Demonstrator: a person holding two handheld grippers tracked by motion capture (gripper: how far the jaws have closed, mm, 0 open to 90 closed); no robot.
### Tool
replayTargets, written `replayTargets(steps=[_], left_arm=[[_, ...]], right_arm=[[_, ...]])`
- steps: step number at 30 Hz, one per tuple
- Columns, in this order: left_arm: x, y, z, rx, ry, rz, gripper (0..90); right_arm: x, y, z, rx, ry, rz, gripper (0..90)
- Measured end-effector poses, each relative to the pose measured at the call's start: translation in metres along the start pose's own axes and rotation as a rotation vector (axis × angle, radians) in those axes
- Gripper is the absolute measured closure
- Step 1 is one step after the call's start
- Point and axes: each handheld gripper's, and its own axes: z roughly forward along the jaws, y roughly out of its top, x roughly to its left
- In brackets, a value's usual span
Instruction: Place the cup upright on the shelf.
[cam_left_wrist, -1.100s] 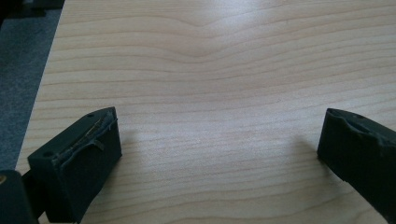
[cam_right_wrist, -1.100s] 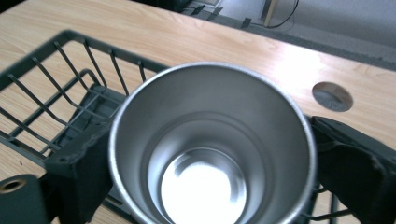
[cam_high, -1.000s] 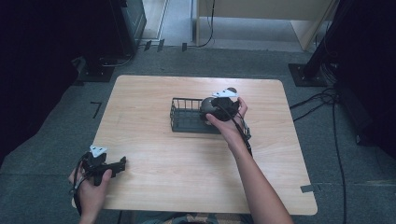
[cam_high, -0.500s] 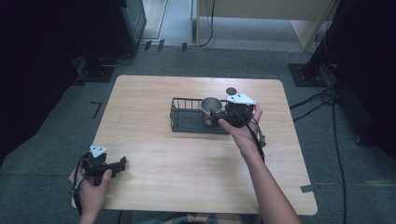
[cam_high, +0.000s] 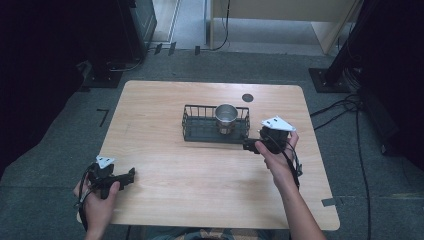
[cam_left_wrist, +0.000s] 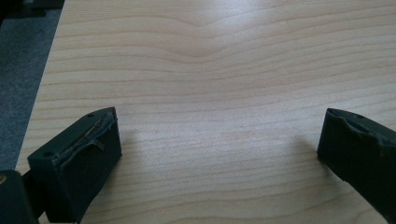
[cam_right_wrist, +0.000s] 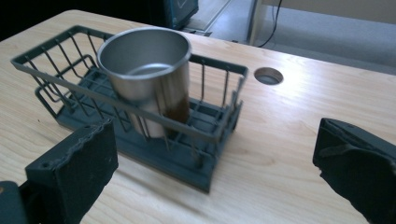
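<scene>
**Inspector A:** One desk (cam_high: 165, 130), light wood grain, rounded corners, with a round cable hole (cam_high: 247, 98) near its far edge. It stands on grey carpet (cam_high: 60, 150). Dark equipment stands (cam_high: 125, 35) sit beyond the far left corner, and black cables (cam_high: 345, 107) run across the floor at the right.

**Inspector B:** Items on the surface?

**Inspector A:** A dark wire basket (cam_high: 200, 131) at the centre, slightly toward the far side. A steel cup (cam_high: 226, 116) stands upright inside it, toward its right end, mouth up. In the right gripper view the cup (cam_right_wrist: 149, 79) appears empty, with a brown patch low on its outer wall.

**Inspector B:** Tongs?

**Inspector A:** The right tongs (cam_high: 250, 145) rest just beside the basket's right end, pointing left, held by the right hand (cam_high: 275, 157). Jaws spread wide, nothing between them; both stand clear of the basket (cam_right_wrist: 140, 135). The left tongs (cam_high: 131, 175) lie at the near left corner in the left hand (cam_high: 97, 200), jaws likewise apart over bare wood (cam_left_wrist: 210, 93), gripping nothing.

**Inspector B:** Desk condition?

**Inspector A:** Bare wood elsewhere, with soft glare from overhead light.
</scene>
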Motion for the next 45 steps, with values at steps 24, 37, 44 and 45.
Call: replayTargets(steps=[24,37,44,45], left_arm=[[0.000,0.000,0.000,0.000,0.000,0.000,0.0],[0.000,0.000,0.000,0.000,0.000,0.000,0.0],[0.000,0.000,0.000,0.000,0.000,0.000,0.0],[0.000,0.000,0.000,0.000,0.000,0.000,0.0]], right_arm=[[-0.054,-0.077,-0.042,0.052,-0.099,0.107,0.0],[-0.082,-0.132,-0.054,0.145,-0.182,0.167,0.0],[-0.094,-0.152,-0.066,0.174,-0.229,0.189,0.0],[-0.096,-0.154,-0.068,0.178,-0.233,0.198,0.0]])
